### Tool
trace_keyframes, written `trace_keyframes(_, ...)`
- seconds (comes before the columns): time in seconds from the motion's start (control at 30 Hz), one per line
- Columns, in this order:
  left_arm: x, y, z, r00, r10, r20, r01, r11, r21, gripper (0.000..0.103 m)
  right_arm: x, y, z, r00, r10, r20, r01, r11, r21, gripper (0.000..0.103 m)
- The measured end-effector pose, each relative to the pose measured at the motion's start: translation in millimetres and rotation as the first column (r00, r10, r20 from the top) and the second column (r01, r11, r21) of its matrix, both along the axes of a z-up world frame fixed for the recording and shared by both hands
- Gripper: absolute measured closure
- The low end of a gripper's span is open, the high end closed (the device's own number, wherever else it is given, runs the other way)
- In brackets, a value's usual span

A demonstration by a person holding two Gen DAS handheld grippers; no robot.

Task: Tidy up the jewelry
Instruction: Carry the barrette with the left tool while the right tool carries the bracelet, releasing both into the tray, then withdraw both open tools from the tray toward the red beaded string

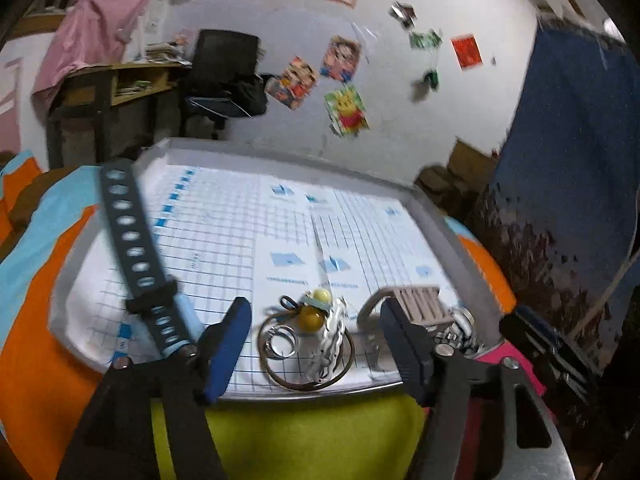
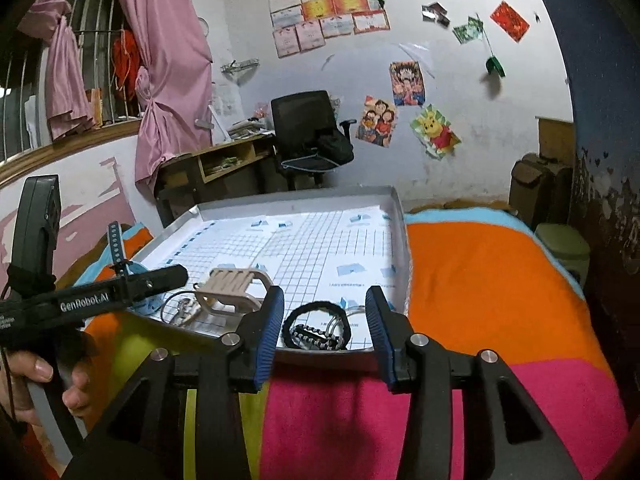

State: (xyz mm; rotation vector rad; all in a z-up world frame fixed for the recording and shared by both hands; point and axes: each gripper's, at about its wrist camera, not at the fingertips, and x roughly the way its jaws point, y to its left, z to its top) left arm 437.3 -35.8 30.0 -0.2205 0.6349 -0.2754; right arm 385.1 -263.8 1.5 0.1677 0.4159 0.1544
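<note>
I had the left gripper (image 1: 316,344) wide open, empty, the ring-and-bead cluster (image 1: 306,336) between its fingers. Right gripper (image 2: 326,330) also wide, empty, the black band (image 2: 316,326) between its 2 fingers. Best to drop lower, centre, close slowly. Blur hid what's tangled; watch strap (image 1: 136,256) left of the fingers.

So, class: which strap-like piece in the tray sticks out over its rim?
The dark blue perforated watch strap: it overhangs the tray; the beige band lies inside.

Dim indoor light, heavy fisheye warping; left view seems motion-blurred.
</note>
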Motion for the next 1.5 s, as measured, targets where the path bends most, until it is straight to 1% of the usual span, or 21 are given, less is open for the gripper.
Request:
trace_keyframes(0.07, -5.6, 3.8, 4.2, 1.000, 0.011, 0.001, -0.011, 1.000, -0.017, 0.036, -7.8, -0.9, 8.1, 1.000, 0.000, 0.015, 0.000, 1.000, -0.019, 0.065)
trace_keyframes(0.13, -17.7, 6.8, 10.8, 0.999, 0.042, 0.029, -0.042, 0.999, -0.016, 0.024, -19.8, -2.3, 19.1, 0.999, -0.002, 0.039, 0.003, 1.000, -0.029, 0.063)
trace_keyframes(0.17, -24.0, 7.7, 14.1, 0.997, 0.058, 0.048, -0.057, 0.998, -0.015, 0.014, -27.0, -3.4, 24.9, 0.999, -0.004, 0.053, 0.005, 1.000, -0.031, 0.059)
trace_keyframes(0.2, -34.9, 9.6, 19.4, 0.994, 0.078, 0.078, -0.077, 0.997, -0.018, 0.009, -32.4, -3.8, 29.9, 0.998, -0.006, 0.064, 0.007, 1.000, -0.030, 0.050)
trace_keyframes(0.23, -42.1, 10.1, 23.5, 0.991, 0.088, 0.097, -0.087, 0.996, -0.023, 0.006, -41.1, -4.7, 35.5, 0.997, -0.007, 0.082, 0.010, 1.000, -0.028, 0.045)
trace_keyframes(0.3, -60.7, 12.3, 32.9, 0.985, 0.108, 0.137, -0.105, 0.994, -0.032, 0.000, -57.0, -5.9, 45.2, 0.994, -0.008, 0.110, 0.011, 1.000, -0.028, 0.038)
trace_keyframes(0.37, -79.1, 12.4, 41.1, 0.976, 0.129, 0.174, -0.127, 0.992, -0.028, 0.000, -74.1, -5.5, 54.3, 0.991, -0.006, 0.131, 0.011, 0.999, -0.035, 0.032)
trace_keyframes(0.4, -91.1, 11.4, 46.0, 0.971, 0.138, 0.196, -0.138, 0.990, -0.012, 0.000, -80.5, -5.3, 57.6, 0.990, -0.004, 0.138, 0.009, 0.999, -0.036, 0.027)
trace_keyframes(0.53, -131.1, 9.0, 60.5, 0.953, 0.152, 0.263, -0.166, 0.986, 0.033, 0.000, -117.8, -3.6, 71.0, 0.984, 0.015, 0.176, -0.007, 0.999, -0.044, 0.017)
trace_keyframes(0.63, -162.3, 8.3, 67.8, 0.943, 0.143, 0.301, -0.165, 0.985, 0.051, 0.000, -146.5, -1.6, 78.5, 0.981, 0.034, 0.192, -0.027, 0.999, -0.042, 0.012)
trace_keyframes(0.7, -183.5, 9.7, 70.9, 0.936, 0.148, 0.319, -0.173, 0.983, 0.052, 0.000, -165.0, -0.7, 81.6, 0.979, 0.042, 0.198, -0.034, 0.999, -0.041, 0.011)
trace_keyframes(0.8, -212.2, 14.3, 74.5, 0.929, 0.162, 0.333, -0.186, 0.982, 0.041, 0.000, -191.2, -2.2, 84.3, 0.977, 0.048, 0.207, -0.040, 0.998, -0.039, 0.002)
trace_keyframes(0.93, -249.8, 18.0, 76.5, 0.918, 0.170, 0.359, -0.198, 0.979, 0.043, 0.000, -228.2, -7.2, 84.1, 0.976, 0.051, 0.212, -0.046, 0.999, -0.027, 0.002)
trace_keyframes(1.13, -302.5, 18.2, 69.9, 0.911, 0.150, 0.384, -0.186, 0.981, 0.058, 0.000, -276.1, -8.6, 80.1, 0.975, 0.056, 0.213, -0.046, 0.998, -0.050, 0.002)
trace_keyframes(1.33, -347.1, 21.3, 55.1, 0.914, 0.146, 0.379, -0.187, 0.980, 0.072, 0.000, -319.6, -4.2, 71.0, 0.978, 0.061, 0.200, -0.047, 0.996, -0.076, 0.001)
trace_keyframes(1.43, -364.6, 24.3, 46.6, 0.922, 0.144, 0.361, -0.183, 0.980, 0.077, 0.000, -337.8, -3.9, 64.2, 0.980, 0.062, 0.189, -0.046, 0.995, -0.086, 0.001)
trace_keyframes(1.5, -376.5, 26.5, 40.0, 0.928, 0.130, 0.350, -0.173, 0.981, 0.093, 0.000, -349.7, -3.6, 60.1, 0.981, 0.066, 0.185, -0.050, 0.994, -0.094, 0.001)
